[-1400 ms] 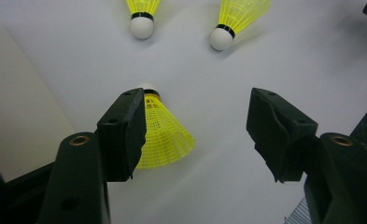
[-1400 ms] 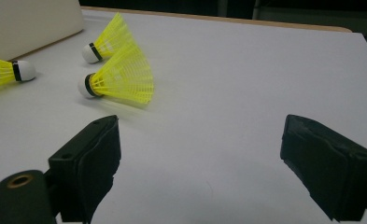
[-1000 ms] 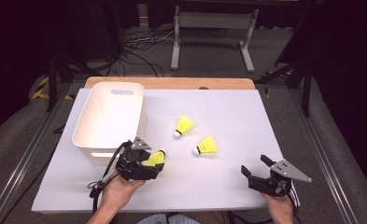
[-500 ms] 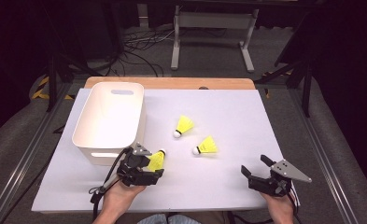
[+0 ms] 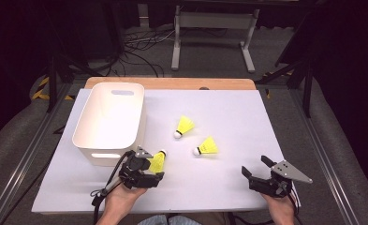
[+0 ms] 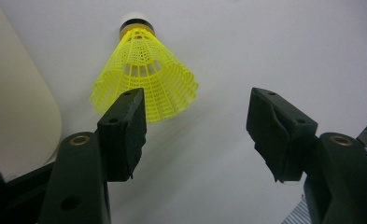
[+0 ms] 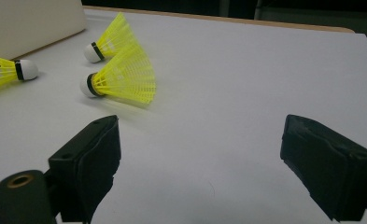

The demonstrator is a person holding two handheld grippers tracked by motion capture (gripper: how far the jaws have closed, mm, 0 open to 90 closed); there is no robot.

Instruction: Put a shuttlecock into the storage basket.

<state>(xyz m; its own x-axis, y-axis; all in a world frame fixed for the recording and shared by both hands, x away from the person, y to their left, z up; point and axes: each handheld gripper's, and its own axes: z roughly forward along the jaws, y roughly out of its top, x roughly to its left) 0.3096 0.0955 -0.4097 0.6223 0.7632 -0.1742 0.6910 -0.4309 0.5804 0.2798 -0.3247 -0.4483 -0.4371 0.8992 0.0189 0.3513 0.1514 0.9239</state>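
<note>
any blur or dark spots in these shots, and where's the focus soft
High view: the white table is evenly lit, the surroundings fall to near black. Left gripper view: the shuttlecock mesh is fairly sharp, the near jaws softer. Right gripper view: the two shuttlecocks are slightly soft, with faint shadows beneath.

**Table layout, high view**

Bin (image 5: 107, 123) stands on the table (image 5: 247, 122) toward its left edge, reaching back nearly to the far edge. Three shuttlecocks lie on the table right of the bin. First shuttlecock (image 5: 185, 126) near the middle. Second shuttlecock (image 5: 206, 147) just right of it and nearer the front edge. Third shuttlecock (image 5: 157, 160) by the bin's front right corner, at the left gripper (image 5: 142, 171). Right gripper (image 5: 261, 174) at the front right corner, well apart from all three.
</note>
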